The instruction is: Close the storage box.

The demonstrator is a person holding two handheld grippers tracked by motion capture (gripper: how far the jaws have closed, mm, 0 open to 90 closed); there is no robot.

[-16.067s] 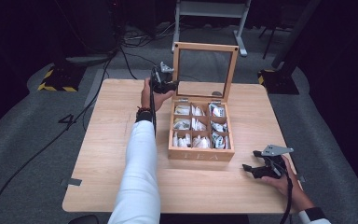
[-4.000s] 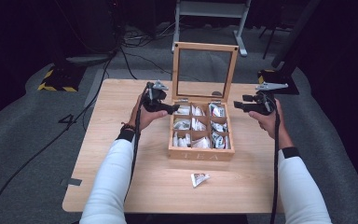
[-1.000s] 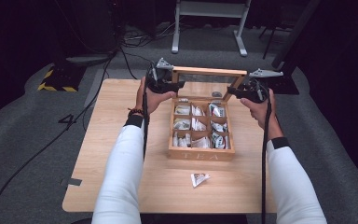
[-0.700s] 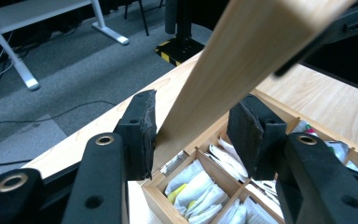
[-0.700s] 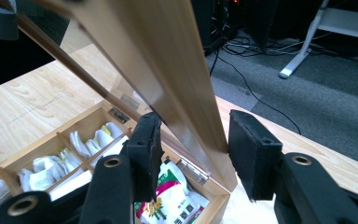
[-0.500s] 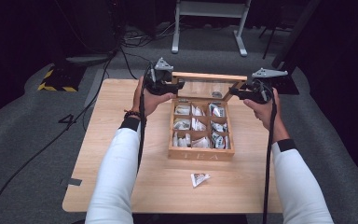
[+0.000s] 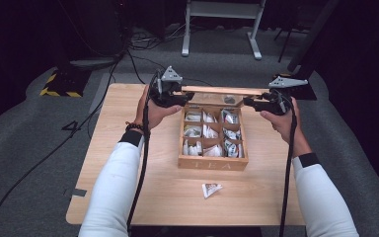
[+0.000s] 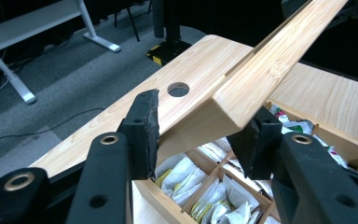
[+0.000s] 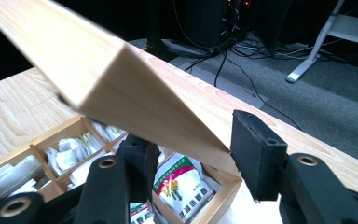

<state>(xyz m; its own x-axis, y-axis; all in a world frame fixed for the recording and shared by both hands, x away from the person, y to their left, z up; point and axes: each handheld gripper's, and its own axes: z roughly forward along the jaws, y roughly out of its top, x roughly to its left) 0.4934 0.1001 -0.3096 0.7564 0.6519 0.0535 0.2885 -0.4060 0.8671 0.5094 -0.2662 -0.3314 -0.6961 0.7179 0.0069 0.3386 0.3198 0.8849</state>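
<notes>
Both my hand-held grippers bracket the tea box lid [image 7: 217, 90], half lowered.
My left hand-held gripper [image 8: 193, 140] and right hand-held gripper [image 9: 191, 147] straddle its front corners, jaws parted, contact unclear. The box [image 7: 212, 162] sits mid-surface; loose packet [image 7: 210, 189] at 6 o'clock, bare wood [image 7: 128, 202] around.

A compartmented box [image 7: 212, 162] of tea packets [image 7: 203, 132] is set near the middle of the table [image 7: 128, 192], its lid [image 7: 217, 90] raised over the far compartments. One loose packet [image 7: 210, 188] is placed on the table before the box.
</notes>
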